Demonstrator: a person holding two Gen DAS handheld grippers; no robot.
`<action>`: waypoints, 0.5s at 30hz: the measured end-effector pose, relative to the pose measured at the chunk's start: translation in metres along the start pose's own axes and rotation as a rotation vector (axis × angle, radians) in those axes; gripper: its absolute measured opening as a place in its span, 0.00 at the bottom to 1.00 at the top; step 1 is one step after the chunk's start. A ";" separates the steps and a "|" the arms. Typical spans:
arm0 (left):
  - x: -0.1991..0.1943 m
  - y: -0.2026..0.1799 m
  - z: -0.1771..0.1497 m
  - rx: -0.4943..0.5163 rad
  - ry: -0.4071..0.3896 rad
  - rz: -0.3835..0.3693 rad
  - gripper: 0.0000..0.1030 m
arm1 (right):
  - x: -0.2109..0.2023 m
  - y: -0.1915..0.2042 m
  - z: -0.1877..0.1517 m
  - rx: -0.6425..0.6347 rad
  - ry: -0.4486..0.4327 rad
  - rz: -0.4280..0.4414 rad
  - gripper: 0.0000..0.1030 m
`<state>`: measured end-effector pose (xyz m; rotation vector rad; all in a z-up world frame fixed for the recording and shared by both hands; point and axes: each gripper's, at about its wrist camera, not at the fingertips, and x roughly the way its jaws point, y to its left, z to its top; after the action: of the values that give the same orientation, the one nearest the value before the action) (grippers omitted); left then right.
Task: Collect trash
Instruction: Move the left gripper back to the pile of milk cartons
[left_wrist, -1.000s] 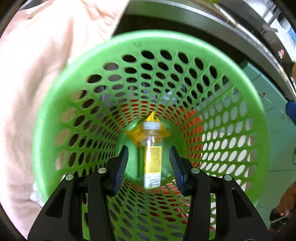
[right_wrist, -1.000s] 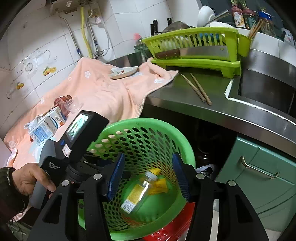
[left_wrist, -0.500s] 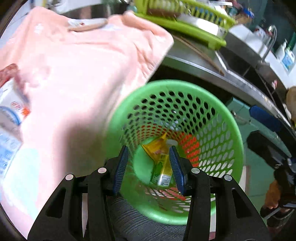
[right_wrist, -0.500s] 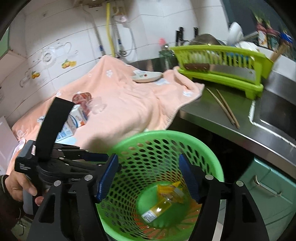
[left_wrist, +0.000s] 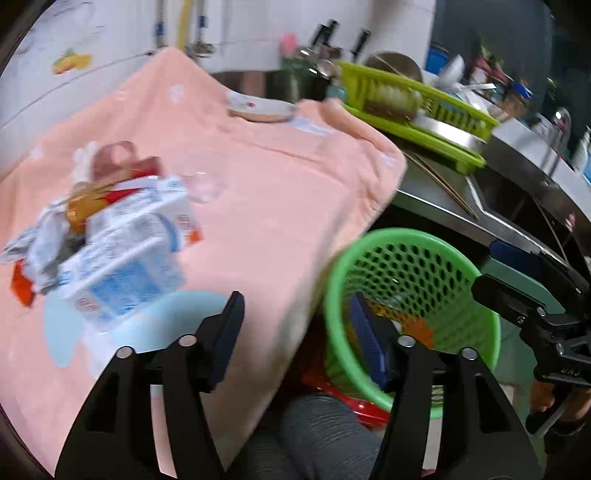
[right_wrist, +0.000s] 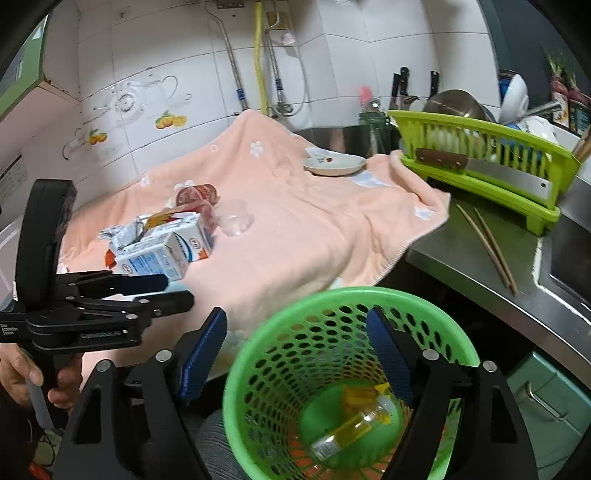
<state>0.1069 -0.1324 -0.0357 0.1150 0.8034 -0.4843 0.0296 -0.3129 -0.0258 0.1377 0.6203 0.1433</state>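
A green perforated basket (right_wrist: 332, 295) stands below the counter edge. A small bottle with a yellow label (right_wrist: 351, 428) and a yellow wrapper (right_wrist: 364, 397) lie at its bottom. My right gripper (right_wrist: 295, 317) hovers above the basket rim, its jaws opening with nothing between them. My left gripper (left_wrist: 295, 299) hangs over the edge of the peach towel (left_wrist: 277, 184), jaws opening and empty; the basket (left_wrist: 406, 236) is to its right. A blue-and-white milk carton (left_wrist: 129, 251) lies on the towel among crumpled wrappers (left_wrist: 37, 236). The carton (right_wrist: 166, 251) also shows in the right wrist view.
A small plate (right_wrist: 334, 164) sits at the towel's far end. A green dish rack (right_wrist: 480, 158) holding a cleaver, a pair of chopsticks (right_wrist: 487, 243) and a sink (right_wrist: 569, 251) are on the steel counter to the right. A red basket (left_wrist: 343, 391) sits under the green one.
My left gripper has risen out of the basket and swung left over the towel, jaws wider. The bottle stays in the basket. My right gripper has lifted and opened wider.
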 end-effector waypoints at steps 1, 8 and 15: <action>-0.005 0.007 0.000 -0.008 -0.014 0.008 0.58 | 0.002 0.002 0.002 -0.002 0.001 0.005 0.74; -0.026 0.057 -0.002 -0.058 -0.058 0.092 0.58 | 0.019 0.021 0.017 -0.012 0.011 0.063 0.76; -0.030 0.105 0.010 0.000 -0.084 0.129 0.73 | 0.030 0.039 0.029 -0.040 0.017 0.102 0.78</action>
<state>0.1438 -0.0309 -0.0164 0.1444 0.7093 -0.3651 0.0676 -0.2714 -0.0126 0.1296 0.6273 0.2558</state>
